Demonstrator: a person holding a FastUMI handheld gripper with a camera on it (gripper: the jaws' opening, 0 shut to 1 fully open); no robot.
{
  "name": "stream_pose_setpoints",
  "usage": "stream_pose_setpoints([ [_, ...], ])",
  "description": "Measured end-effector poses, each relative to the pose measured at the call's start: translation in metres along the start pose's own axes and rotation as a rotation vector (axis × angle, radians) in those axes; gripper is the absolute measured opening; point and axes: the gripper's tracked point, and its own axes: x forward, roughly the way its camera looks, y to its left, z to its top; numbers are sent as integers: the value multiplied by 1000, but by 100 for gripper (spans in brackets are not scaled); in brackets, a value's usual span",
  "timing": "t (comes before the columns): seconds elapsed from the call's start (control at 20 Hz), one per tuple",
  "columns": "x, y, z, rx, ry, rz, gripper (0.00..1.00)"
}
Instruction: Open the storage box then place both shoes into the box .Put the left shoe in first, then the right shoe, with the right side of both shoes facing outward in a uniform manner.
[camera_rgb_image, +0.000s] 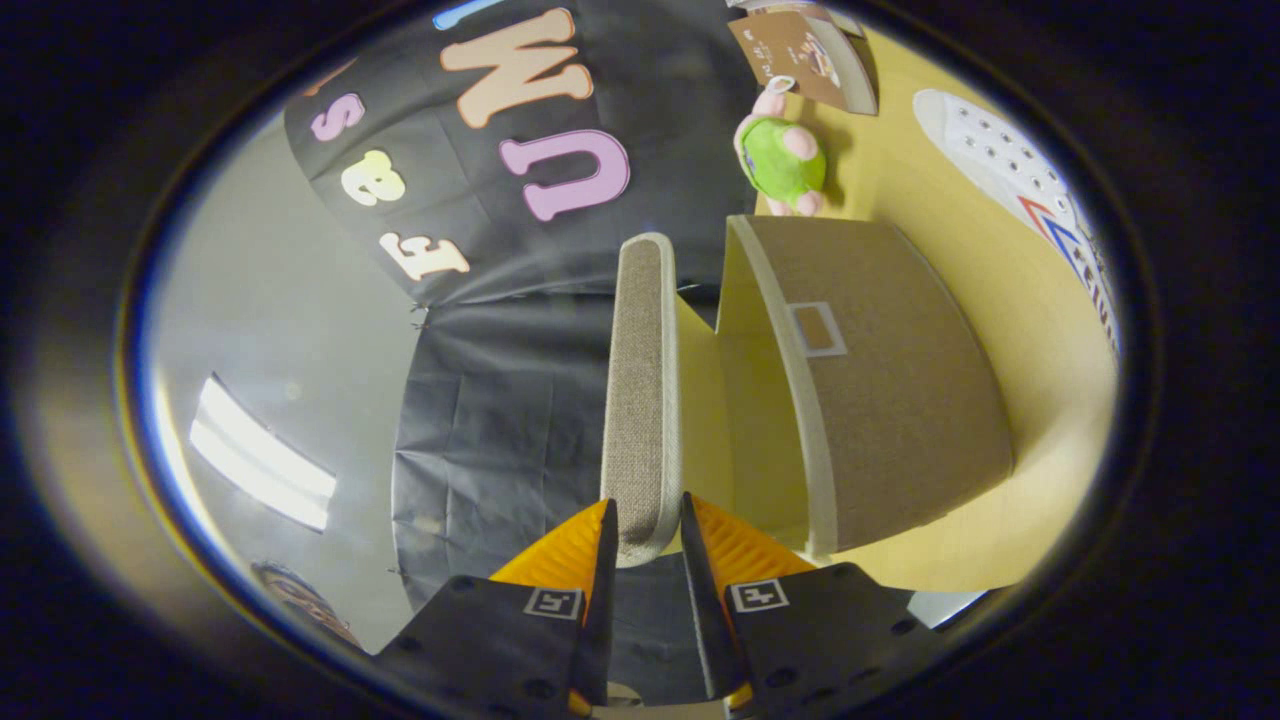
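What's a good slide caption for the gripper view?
Claw shut on the storage box lid, swung open beside the box; white shoe waits beyond.

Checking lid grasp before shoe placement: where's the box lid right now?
In the gripper view, the brown fabric lid with pale trim stands edge-on, pinched between the tongs, just left of the open brown fabric storage box on the yellow table.

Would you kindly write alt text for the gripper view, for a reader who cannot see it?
The tongs are shut on the storage box's raised lid, the open storage box beside it on a yellow table. Beyond sit a plush toy and a white shoe.
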Motion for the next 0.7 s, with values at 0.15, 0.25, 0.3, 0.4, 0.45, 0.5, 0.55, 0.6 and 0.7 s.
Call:
stream_pose_setpoints([
  [0.15,3,-1,25,-14,-89,1,9],
  [0.25,1,9,22,-32,-69,0,8],
  [0.3,2,13,19,-67,-65,-11,7],
  [0.4,7,23,21,-131,-73,-20,7],
  [0.45,9,29,23,-156,-77,-28,7],
  [0.5,11,39,17,-185,-64,-35,7],
  [0.55,13,47,18,-227,-69,-55,7],
  [0.6,16,54,16,-279,-60,-72,7],
  [0.7,24,68,15,-375,-61,-102,7],
])
